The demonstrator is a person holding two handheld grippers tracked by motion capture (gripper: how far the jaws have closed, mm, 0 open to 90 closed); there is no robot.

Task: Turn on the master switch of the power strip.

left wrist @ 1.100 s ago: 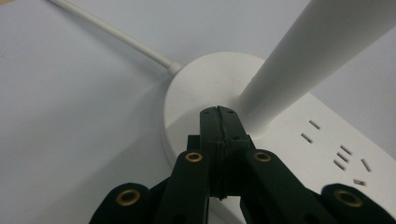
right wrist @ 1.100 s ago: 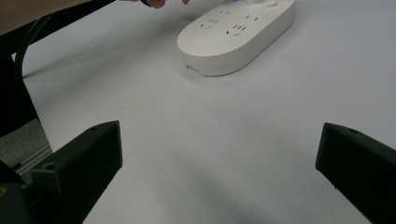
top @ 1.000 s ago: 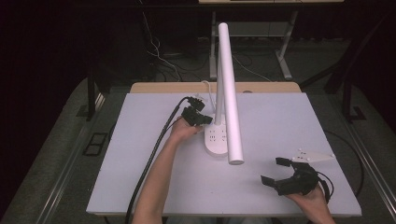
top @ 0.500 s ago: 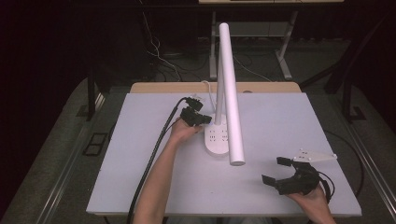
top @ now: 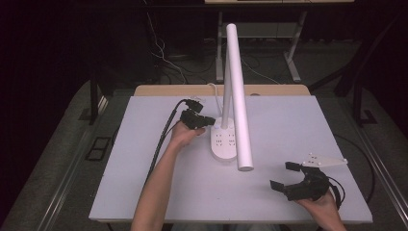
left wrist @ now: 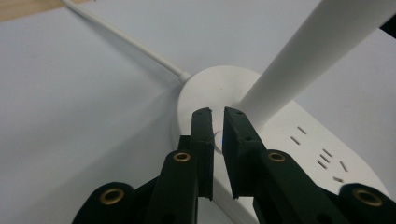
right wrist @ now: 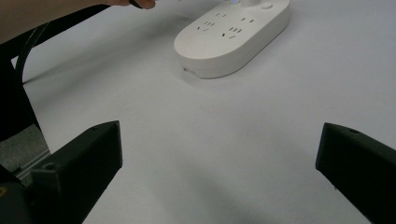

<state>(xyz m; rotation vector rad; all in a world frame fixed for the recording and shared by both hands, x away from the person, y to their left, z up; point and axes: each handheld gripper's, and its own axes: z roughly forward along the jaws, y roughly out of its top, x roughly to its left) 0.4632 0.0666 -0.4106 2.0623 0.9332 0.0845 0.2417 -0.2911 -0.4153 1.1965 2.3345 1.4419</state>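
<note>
A white desk lamp stands mid-table on an oval base (top: 224, 142) that carries several sockets, and its long tube head (top: 238, 96) slants toward me. My left gripper (top: 207, 120) sits at the base's left end beside the lamp's stem. In the left gripper view its jaws (left wrist: 217, 114) are almost together over a small round button (left wrist: 217, 139); they have just been opening a slit, with nothing between them. My right gripper (top: 284, 175) rests open near the table's front right. Its jaws (right wrist: 219, 144) stand wide apart over bare table, well short of the base (right wrist: 233, 35).
The lamp's white cord (left wrist: 126, 39) runs from the base toward the table's far edge. The left gripper's black cable (top: 161, 142) trails along the forearm. The white tabletop (top: 144, 183) has free room around the lamp. Dark floor, cables and table legs lie beyond.
</note>
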